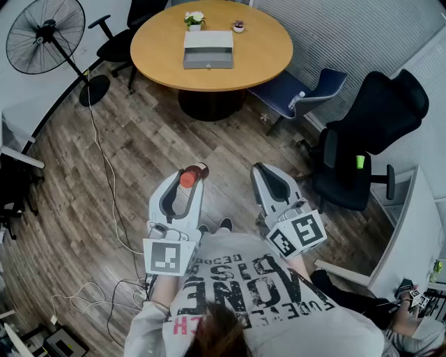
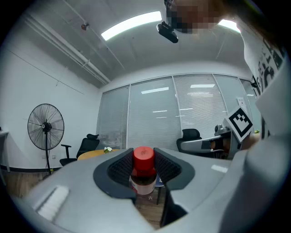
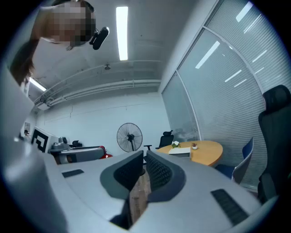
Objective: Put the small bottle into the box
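A small brown bottle point(image 1: 189, 177) with a red cap sits between the jaws of my left gripper point(image 1: 193, 173), which is shut on it and held level above the wooden floor. In the left gripper view the bottle point(image 2: 143, 172) stands upright between the ribbed pads of the left gripper point(image 2: 144, 157). My right gripper point(image 1: 261, 169) hangs beside it, shut and holding nothing; in its own view the right gripper point(image 3: 144, 159) shows pads almost touching. The grey box point(image 1: 208, 50) lies on the round wooden table point(image 1: 258, 63) far ahead, and the box point(image 3: 180, 150) also appears in the right gripper view.
Two small potted plants point(image 1: 194, 19) stand behind the box. A standing fan point(image 1: 45, 35) is at the far left, with its cable point(image 1: 104, 174) trailing over the floor. A blue chair point(image 1: 300, 90) and a black office chair point(image 1: 362, 139) stand to the right, another black chair point(image 1: 122, 38) left of the table.
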`<state>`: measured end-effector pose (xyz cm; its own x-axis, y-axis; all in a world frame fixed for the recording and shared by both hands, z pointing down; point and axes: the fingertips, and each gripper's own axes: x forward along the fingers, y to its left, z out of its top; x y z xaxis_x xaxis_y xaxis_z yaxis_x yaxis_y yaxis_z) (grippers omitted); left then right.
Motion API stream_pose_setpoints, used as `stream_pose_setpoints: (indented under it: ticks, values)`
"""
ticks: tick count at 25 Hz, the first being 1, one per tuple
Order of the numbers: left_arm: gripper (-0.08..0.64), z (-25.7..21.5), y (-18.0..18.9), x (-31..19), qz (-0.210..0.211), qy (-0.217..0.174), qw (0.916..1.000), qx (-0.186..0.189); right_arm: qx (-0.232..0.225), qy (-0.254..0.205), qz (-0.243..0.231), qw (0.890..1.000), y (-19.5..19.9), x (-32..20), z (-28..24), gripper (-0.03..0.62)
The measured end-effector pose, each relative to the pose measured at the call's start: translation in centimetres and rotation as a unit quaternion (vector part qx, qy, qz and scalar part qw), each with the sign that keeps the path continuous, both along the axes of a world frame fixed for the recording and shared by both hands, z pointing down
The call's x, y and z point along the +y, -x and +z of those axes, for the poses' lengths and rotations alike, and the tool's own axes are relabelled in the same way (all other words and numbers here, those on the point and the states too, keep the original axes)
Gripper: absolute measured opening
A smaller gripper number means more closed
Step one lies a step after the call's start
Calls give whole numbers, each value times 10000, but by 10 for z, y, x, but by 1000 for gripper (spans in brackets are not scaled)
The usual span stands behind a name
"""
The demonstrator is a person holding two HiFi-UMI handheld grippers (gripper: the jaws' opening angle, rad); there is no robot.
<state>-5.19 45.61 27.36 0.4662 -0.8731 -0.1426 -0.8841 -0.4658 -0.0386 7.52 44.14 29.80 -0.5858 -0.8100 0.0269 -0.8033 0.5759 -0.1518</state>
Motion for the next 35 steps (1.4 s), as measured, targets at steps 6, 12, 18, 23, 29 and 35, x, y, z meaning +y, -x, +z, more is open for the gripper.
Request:
stream_pose_setpoints:
  ticks: [6, 12, 18, 23, 29, 35]
  values:
    - [147, 5, -7, 4, 4, 211, 9997, -75, -6, -36, -47, 10000, -4, 3, -2, 31]
    - [147, 9, -17, -1, 8, 273, 9995, -147, 12, -76, -56, 10000, -15, -1, 0, 31]
    - [147, 27, -30, 0, 52, 622, 9977, -259, -123, -39, -52, 9999, -31, 1, 4, 31]
    - [147, 26, -38, -5, 111, 706, 9970, -293, -129, -17, 47, 9999, -41, 0, 5, 31]
    - [147, 33, -39, -21, 165, 1004, 9945, -236, -108, 121, 24, 9999, -38, -13, 11, 31]
    - [147, 35, -26, -59, 166, 963, 9950, -195, -74, 193, 39, 9998, -28, -51, 15, 31]
